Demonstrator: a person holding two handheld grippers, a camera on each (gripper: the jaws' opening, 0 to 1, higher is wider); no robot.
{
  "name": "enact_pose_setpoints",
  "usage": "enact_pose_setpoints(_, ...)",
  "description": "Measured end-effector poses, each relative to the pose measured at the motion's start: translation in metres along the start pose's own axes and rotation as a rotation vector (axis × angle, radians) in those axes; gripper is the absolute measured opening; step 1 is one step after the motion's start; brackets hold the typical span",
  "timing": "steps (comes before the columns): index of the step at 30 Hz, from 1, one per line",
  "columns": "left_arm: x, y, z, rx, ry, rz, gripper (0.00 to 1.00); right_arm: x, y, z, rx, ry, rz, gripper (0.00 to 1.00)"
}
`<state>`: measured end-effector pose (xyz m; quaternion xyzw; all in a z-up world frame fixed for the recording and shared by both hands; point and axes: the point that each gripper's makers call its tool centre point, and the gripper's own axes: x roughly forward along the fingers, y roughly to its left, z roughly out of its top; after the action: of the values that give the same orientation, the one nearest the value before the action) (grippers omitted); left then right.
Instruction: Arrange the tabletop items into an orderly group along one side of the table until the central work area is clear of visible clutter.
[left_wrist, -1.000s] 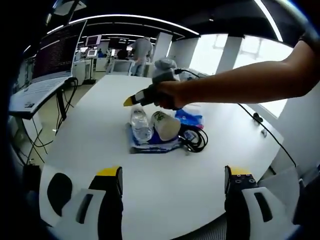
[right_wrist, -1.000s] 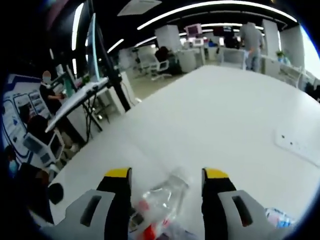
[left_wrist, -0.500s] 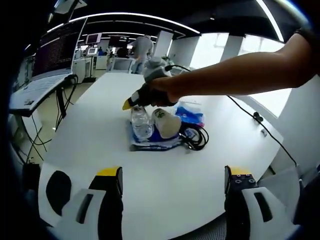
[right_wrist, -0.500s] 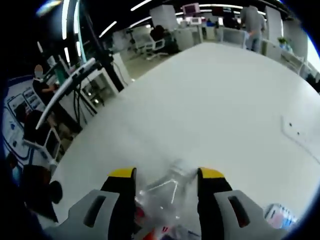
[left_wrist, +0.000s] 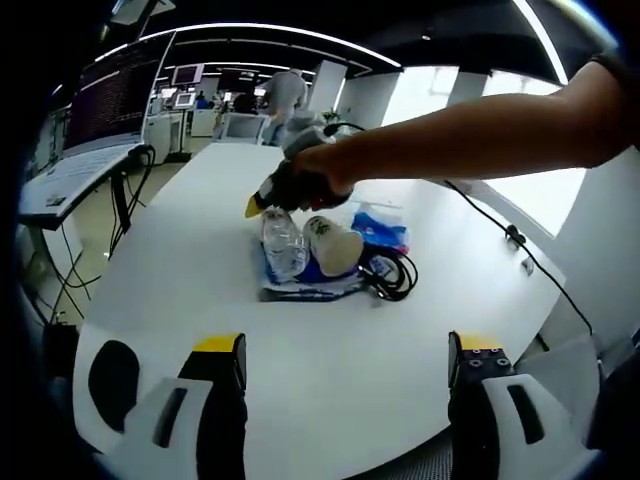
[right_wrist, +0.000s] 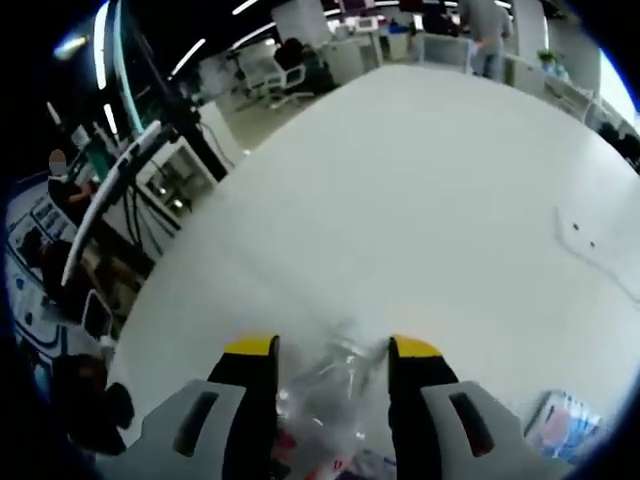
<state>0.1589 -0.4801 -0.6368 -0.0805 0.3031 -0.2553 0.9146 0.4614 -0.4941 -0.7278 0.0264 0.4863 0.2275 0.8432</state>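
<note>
Clear plastic bottle (left_wrist: 283, 243) lay in the heap mid-table (left_wrist: 200, 280), just left of the cup (left_wrist: 334, 246); blue packet (left_wrist: 381, 228) and black cable (left_wrist: 392, 276) to the cup's right. Right gripper (right_wrist: 330, 350) had its jaws down either side of the bottle (right_wrist: 335, 385), near its neck; whether they gripped it, cannot tell. Left gripper (left_wrist: 345, 350) hung near the table edge, well short of the bottle, jaws wide apart, holding nothing.
</note>
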Motion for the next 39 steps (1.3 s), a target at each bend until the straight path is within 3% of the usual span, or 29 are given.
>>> enact_pose_setpoints(3,0.0,0.001,-0.001,-0.005,0.0,0.002,0.82,-0.002,0.002,0.003,-0.004,0.003,0.011,0.27)
enact_pose_setpoints(10,0.0,0.002,-0.002,-0.007,0.003,0.001,0.82,0.006,0.003,-0.012,0.017,0.088,0.023,0.28)
enact_pose_setpoints(17,-0.001,0.003,-0.003,-0.011,0.007,0.003,0.82,0.01,0.004,-0.01,0.044,0.1,0.028,0.2)
enact_pose_setpoints(21,-0.001,0.003,-0.003,-0.022,0.005,0.004,0.82,0.008,0.006,-0.012,0.017,0.111,0.027,0.19)
enact_pose_setpoints(31,0.003,0.004,-0.006,-0.049,0.005,-0.002,0.8,-0.004,0.014,-0.012,-0.032,0.1,0.04,0.19)
enact_pose_setpoints(39,0.006,0.007,-0.007,-0.091,-0.003,-0.003,0.79,-0.022,0.019,-0.008,-0.057,0.051,0.059,0.18)
